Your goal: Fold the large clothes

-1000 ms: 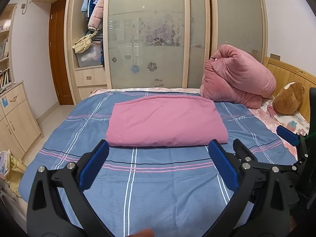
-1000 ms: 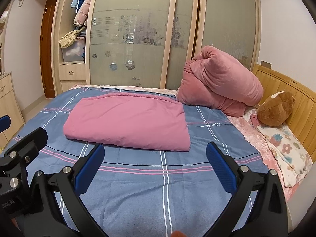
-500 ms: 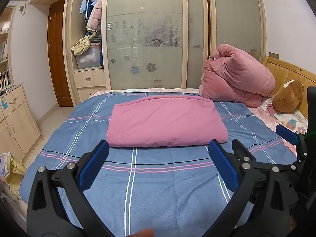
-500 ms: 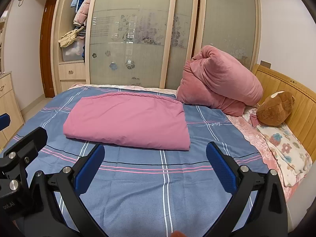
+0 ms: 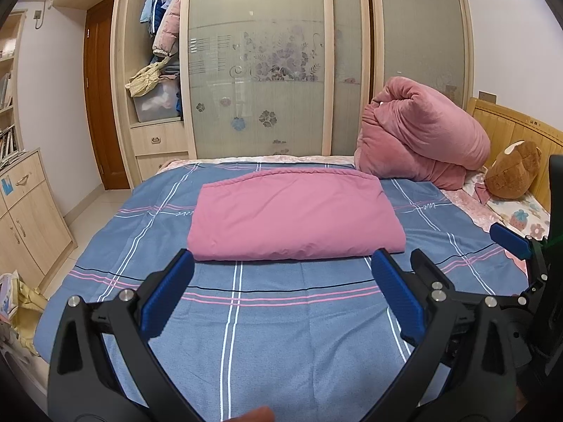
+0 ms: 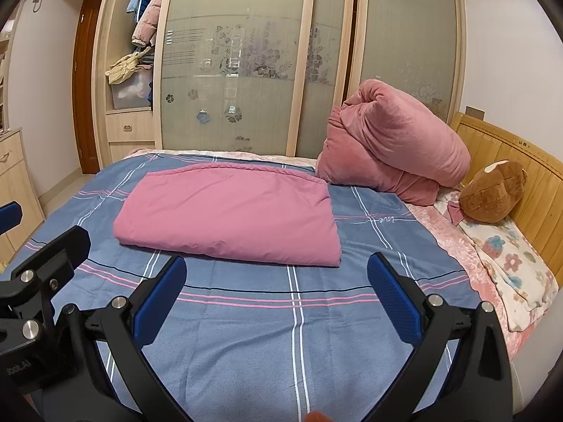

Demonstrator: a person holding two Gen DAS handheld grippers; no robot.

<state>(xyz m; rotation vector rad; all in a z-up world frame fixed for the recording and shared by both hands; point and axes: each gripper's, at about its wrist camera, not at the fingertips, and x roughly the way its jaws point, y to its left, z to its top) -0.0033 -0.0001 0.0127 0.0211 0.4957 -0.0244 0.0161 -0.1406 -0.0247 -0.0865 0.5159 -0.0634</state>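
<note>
On the striped blue bedspread (image 5: 274, 334) reading "love" (image 6: 384, 218), folded pink cloth (image 5: 293, 216), both tools (image 5: 281, 263) (image 6: 276, 263) spread, empty.

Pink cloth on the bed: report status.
Left gripper and right gripper open, empty. Pink cloth folded flat on bedspread, untouched. Nothing in the way.

Pink quilt (image 5: 293, 216), folded into flat rectangle, lying mid-bed on blue plaid sheet (image 5: 281, 320).
</note>
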